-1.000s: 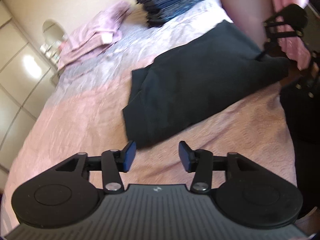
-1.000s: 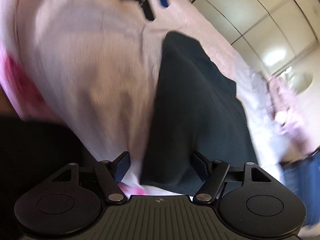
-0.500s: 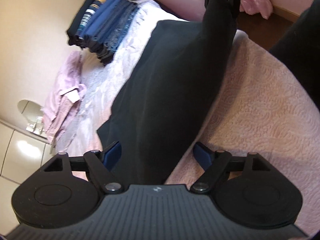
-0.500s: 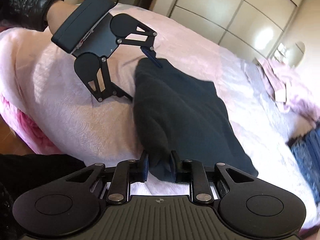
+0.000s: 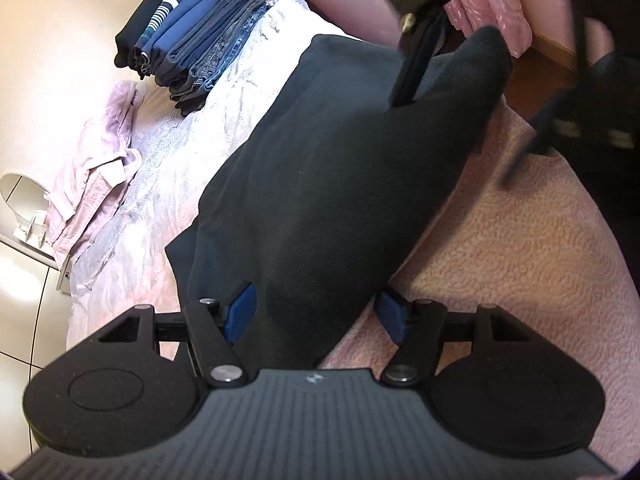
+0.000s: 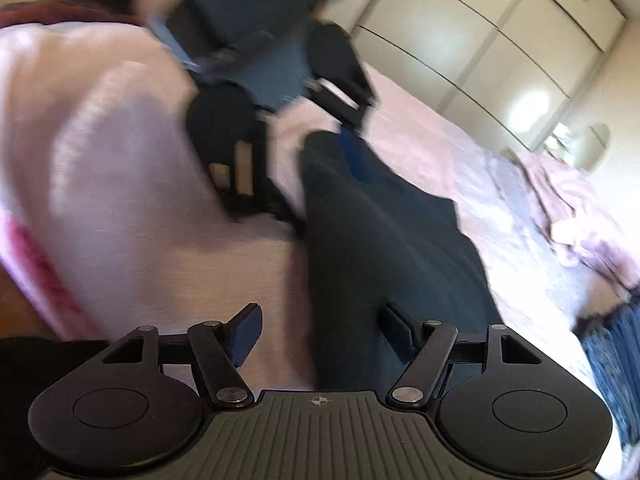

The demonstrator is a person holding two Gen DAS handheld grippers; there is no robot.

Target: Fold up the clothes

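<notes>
A: Where's the garment?

B: The dark garment (image 5: 340, 184) lies folded on the pink bedspread (image 5: 520, 264), running as a long strip from the near edge of the bed toward the stack of folded clothes (image 5: 192, 36) at the far end. A pale pink shirt (image 5: 100, 168) lies crumpled beside it, well apart from both.

A: And the left gripper (image 5: 316, 316)?

B: Its jaws stand partly apart and have just been closing a little. The near end of the garment sits between the blue pads (image 5: 240, 312); the left pad looks to touch the cloth, the right one stands clear of it, so it isn't clamped.

A: The right gripper (image 6: 320, 332)?

B: Its jaws have just been opening. The garment's edge runs up between them, but the left pad sits over bare bedspread (image 6: 120, 200) and I see a gap. That view is smeared with motion, so I'd only say it looks released. In the left view the right gripper (image 5: 416, 60) hangs over the garment's far corner, which stands raised in a peak.

A: Anything behind?

B: White wardrobe doors (image 6: 500, 48).
</notes>
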